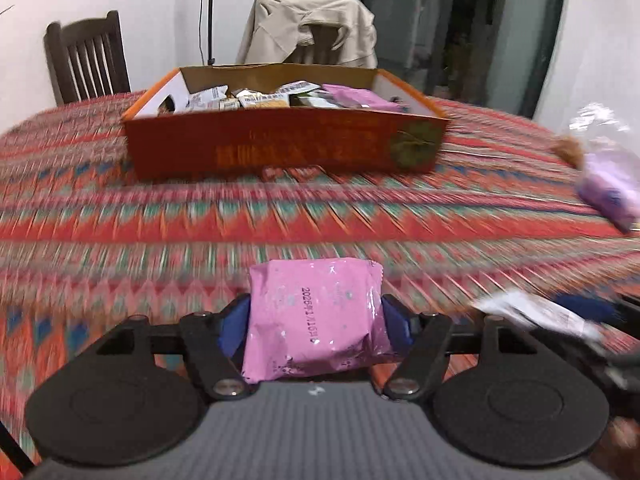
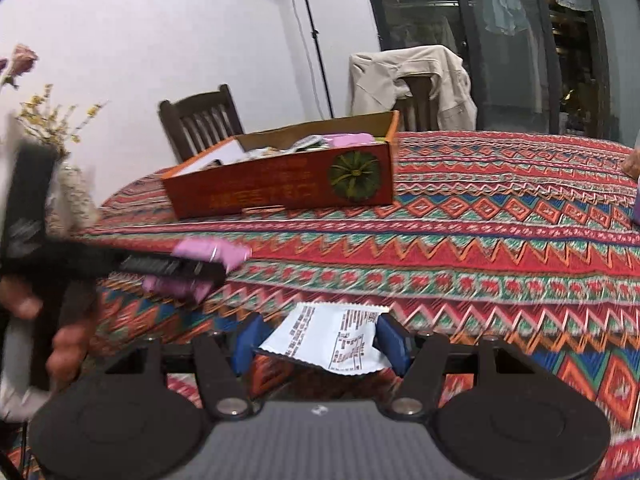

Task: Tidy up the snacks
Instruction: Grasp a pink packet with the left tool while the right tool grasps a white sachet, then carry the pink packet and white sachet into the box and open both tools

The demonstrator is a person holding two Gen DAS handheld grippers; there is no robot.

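A pink snack packet (image 1: 316, 320) sits between the blue pads (image 1: 234, 328) of my left gripper (image 1: 316, 326), which is shut on its two sides. My right gripper (image 2: 320, 344) is shut on a white snack packet (image 2: 332, 340) with black print, held above the patterned tablecloth. The right wrist view also shows the left gripper (image 2: 192, 268) at the left with the pink packet (image 2: 212, 252) and a person's hand (image 2: 68, 344) on its handle. An orange-red cardboard box (image 1: 288, 148) (image 2: 280, 188) holding several snack packets stands ahead on the table.
A pale purple bag of snacks (image 1: 612, 188) lies at the table's right edge. Behind the table are a dark wooden chair (image 1: 88, 60) and a chair draped with a beige jacket (image 1: 312, 28). A vase of dried flowers (image 2: 76, 184) stands at the left.
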